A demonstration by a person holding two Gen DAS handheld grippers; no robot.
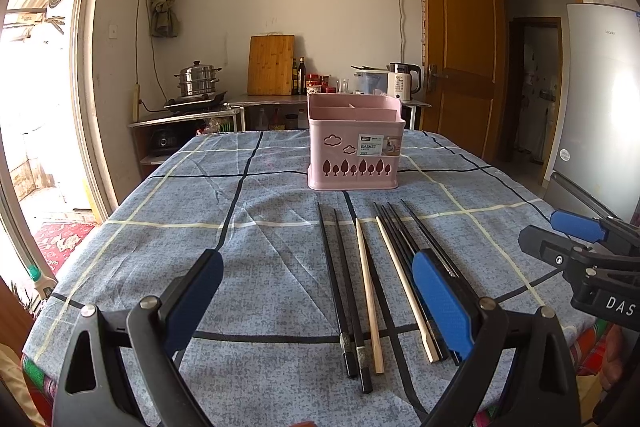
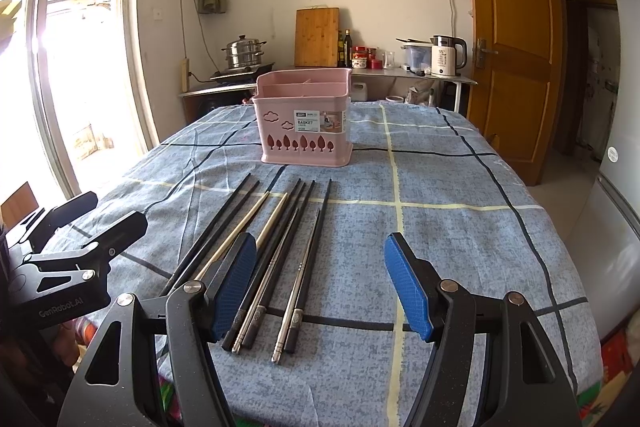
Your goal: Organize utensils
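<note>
Several chopsticks (image 1: pixel 370 287), black, pale wood and metal, lie side by side on the blue checked tablecloth (image 1: pixel 260 227); they also show in the right wrist view (image 2: pixel 272 259). A pink divided utensil basket (image 1: pixel 354 147) stands upright behind them, empty as far as I can see; it shows in the right wrist view too (image 2: pixel 306 117). My left gripper (image 1: pixel 320 283) is open and empty, hovering over the chopsticks' near ends. My right gripper (image 2: pixel 320 279) is open and empty, just right of the chopsticks; it also shows in the left wrist view (image 1: pixel 576 239).
A counter at the back wall holds a steamer pot (image 1: pixel 198 79), cutting board (image 1: pixel 271 65), bottles and a kettle (image 1: pixel 404 81). A fridge (image 1: pixel 600 99) stands right of the table and a wooden door (image 1: pixel 460 47) is open behind it. A bright doorway is on the left.
</note>
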